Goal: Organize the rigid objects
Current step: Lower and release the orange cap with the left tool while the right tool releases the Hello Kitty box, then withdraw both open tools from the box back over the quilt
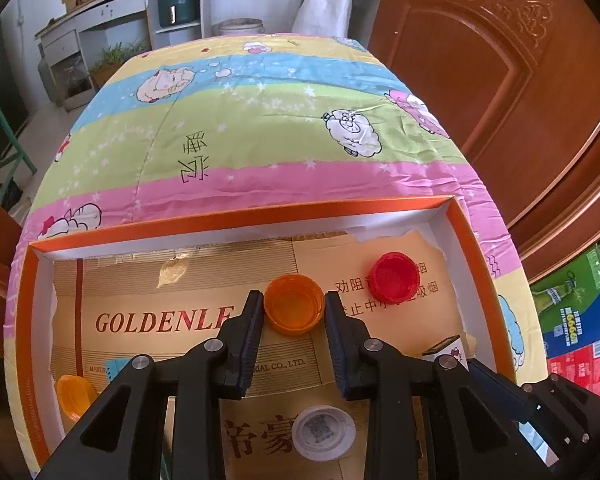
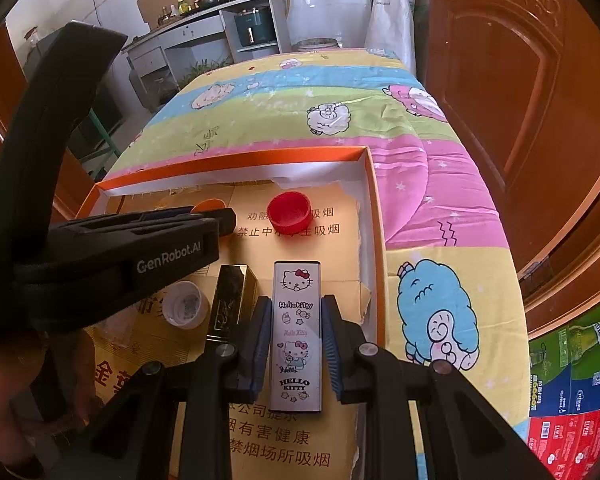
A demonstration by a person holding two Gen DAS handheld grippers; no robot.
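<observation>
An orange bottle cap (image 1: 294, 305), open side up, sits between the pads of my left gripper (image 1: 294, 300), which press on both its sides low over the box lining. A red cap (image 1: 394, 278) lies just to its right. In the right wrist view my right gripper (image 2: 297, 308) is shut on a long white Hello Kitty box (image 2: 298, 336) that lies flat, pointing away from me. A black and gold box (image 2: 230, 304) lies alongside on its left. The left gripper (image 2: 216, 210) reaches across from the left, hiding most of the orange cap (image 2: 210, 203).
Everything lies in a shallow orange-rimmed box (image 1: 236, 222) lined with printed cardboard, on a cartoon bedsheet (image 1: 260, 128). A white cap (image 1: 323, 432) and a second orange cap (image 1: 74, 394) lie near me. A wooden door (image 1: 500, 60) stands on the right.
</observation>
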